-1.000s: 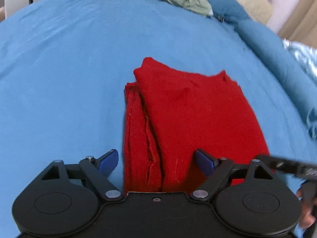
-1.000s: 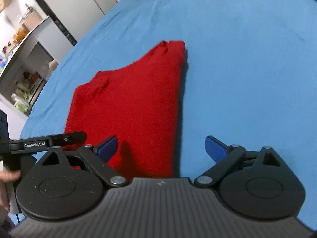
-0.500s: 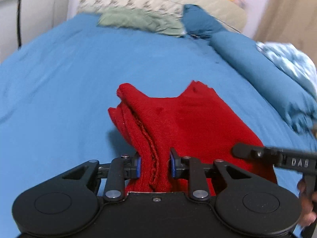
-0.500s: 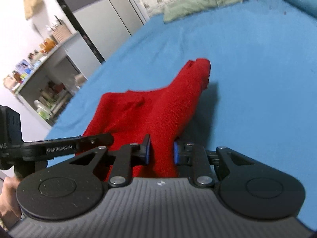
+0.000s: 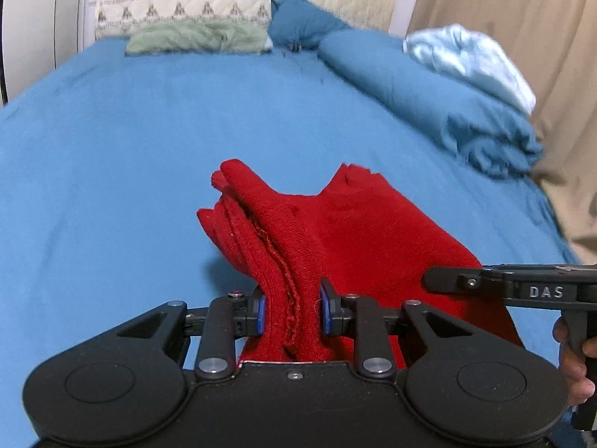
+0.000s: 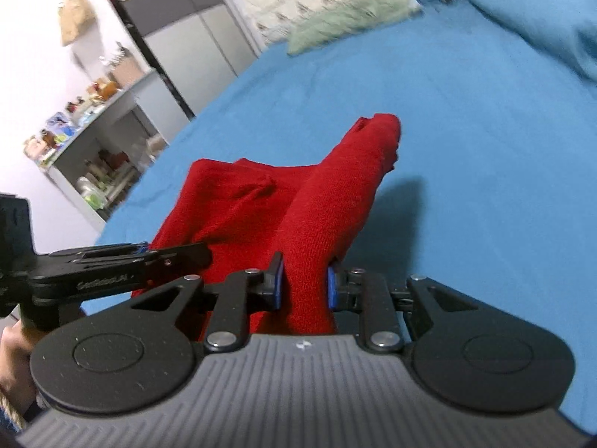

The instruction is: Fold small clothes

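Note:
A folded red knit garment (image 5: 358, 231) hangs lifted off the blue bed sheet (image 5: 130, 142), held at its two near corners. My left gripper (image 5: 293, 315) is shut on the garment's left near corner, several layers bunched between the blue pads. My right gripper (image 6: 304, 287) is shut on the right near corner of the same red garment (image 6: 261, 201). The far end of the garment still trails toward the sheet. The right gripper's black body (image 5: 515, 287) shows at the right of the left wrist view, and the left gripper's body (image 6: 112, 268) at the left of the right wrist view.
A green cloth (image 5: 197, 37) and a quilted cream pillow (image 5: 179, 7) lie at the head of the bed. A rolled blue duvet (image 5: 429, 104) with a pale blue cloth (image 5: 474, 59) runs along the right edge. Shelves with jars (image 6: 86, 138) and a wardrobe (image 6: 194, 37) stand left of the bed.
Both grippers shut on the garment's near corners, then lifted it off the sheet and carried it; the views now tilt up toward the head of the bed.

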Demonstrator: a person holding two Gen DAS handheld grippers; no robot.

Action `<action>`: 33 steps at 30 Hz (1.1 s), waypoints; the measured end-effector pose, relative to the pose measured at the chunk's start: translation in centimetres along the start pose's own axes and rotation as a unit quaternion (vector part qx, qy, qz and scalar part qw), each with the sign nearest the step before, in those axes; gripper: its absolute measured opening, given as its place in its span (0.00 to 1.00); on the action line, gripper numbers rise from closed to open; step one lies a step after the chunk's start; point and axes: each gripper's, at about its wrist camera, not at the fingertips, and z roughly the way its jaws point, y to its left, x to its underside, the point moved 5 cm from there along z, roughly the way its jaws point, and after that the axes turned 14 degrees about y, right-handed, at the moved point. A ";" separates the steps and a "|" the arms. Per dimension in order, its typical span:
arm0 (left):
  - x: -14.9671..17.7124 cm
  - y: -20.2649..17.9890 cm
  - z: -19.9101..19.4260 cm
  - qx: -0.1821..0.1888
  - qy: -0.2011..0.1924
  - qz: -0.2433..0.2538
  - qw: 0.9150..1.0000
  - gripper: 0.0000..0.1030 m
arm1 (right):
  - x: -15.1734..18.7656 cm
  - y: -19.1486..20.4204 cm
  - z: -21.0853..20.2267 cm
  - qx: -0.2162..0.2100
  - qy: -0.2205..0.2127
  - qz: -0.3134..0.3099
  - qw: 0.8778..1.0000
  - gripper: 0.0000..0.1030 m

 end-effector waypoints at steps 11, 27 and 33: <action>2.4 1.4 1.4 -0.025 -0.007 -0.052 0.998 0.55 | 5.5 -3.8 2.6 0.057 0.020 -0.013 0.998 0.57; 2.2 2.9 4.7 -0.130 0.029 -0.042 0.990 0.77 | 4.6 -6.5 4.6 0.131 0.040 0.003 0.991 0.98; 1.6 0.7 -0.9 -0.123 -0.023 -0.043 0.991 0.83 | 4.3 -3.9 0.2 0.133 -0.003 -0.021 0.991 0.99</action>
